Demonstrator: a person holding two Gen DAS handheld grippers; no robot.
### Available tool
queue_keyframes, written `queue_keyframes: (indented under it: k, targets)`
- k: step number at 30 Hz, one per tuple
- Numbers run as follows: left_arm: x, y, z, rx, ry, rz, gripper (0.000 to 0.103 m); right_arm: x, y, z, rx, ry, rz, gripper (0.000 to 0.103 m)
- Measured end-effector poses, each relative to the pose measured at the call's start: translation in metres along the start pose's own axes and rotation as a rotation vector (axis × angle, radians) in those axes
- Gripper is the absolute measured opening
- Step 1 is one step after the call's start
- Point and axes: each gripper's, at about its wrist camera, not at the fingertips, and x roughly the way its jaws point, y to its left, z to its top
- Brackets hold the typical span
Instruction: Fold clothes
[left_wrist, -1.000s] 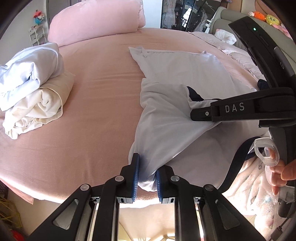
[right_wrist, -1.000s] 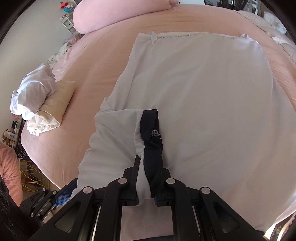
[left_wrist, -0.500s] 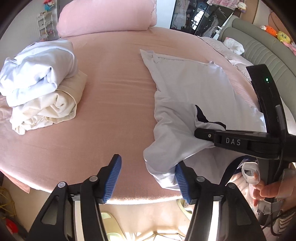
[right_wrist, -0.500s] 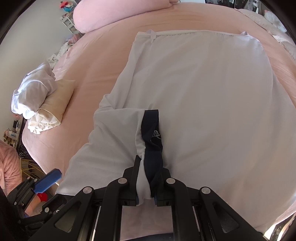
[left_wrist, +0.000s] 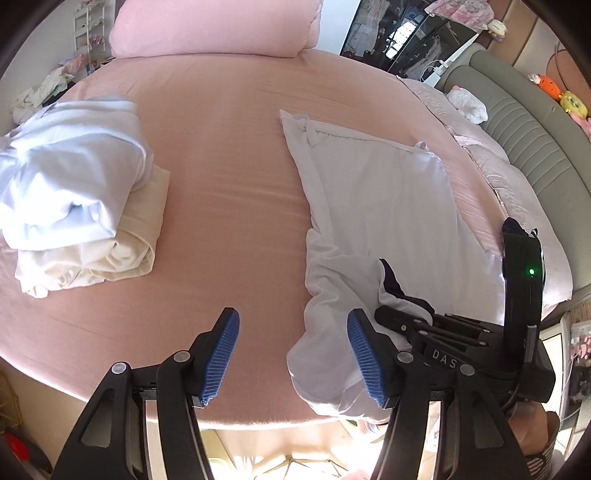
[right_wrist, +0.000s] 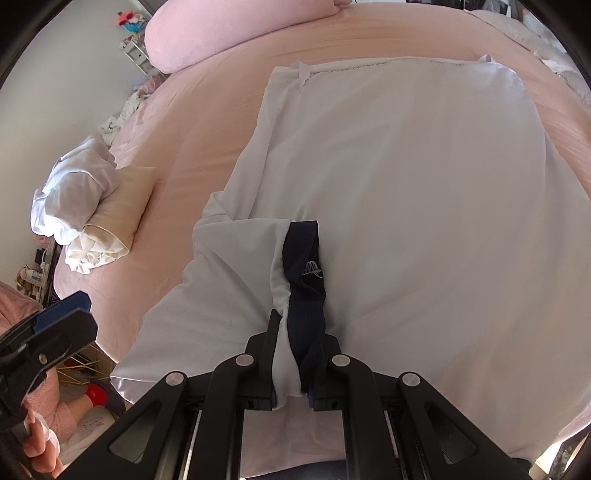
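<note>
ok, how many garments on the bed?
3, maybe more hidden: white shirt spread flat, gripped by the right tongs; pale blue garment stacked on a cream one.

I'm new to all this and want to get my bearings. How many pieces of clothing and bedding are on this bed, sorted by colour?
White: 2, the white shirt spread flat, and a crumpled white garment on the pile.
Cream: 1, the folded cream garment under it.
Pink: 2, the pink pillow and the pink bedsheet.
Total: 5.
</note>
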Motion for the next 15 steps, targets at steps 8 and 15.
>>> queue_keyframes:
  k: [8,15]
  targets:
    - [0.065,0.002,0.057,-0.049,0.147,-0.122,0.058,-0.012,-0.011,-0.002,0.045,-0.014,0.097,0.008]
    - [0.096,-0.014,0.07,0.012,0.232,-0.11,0.058,0.001,0.005,0.006,0.028,-0.005,0.083,0.008]
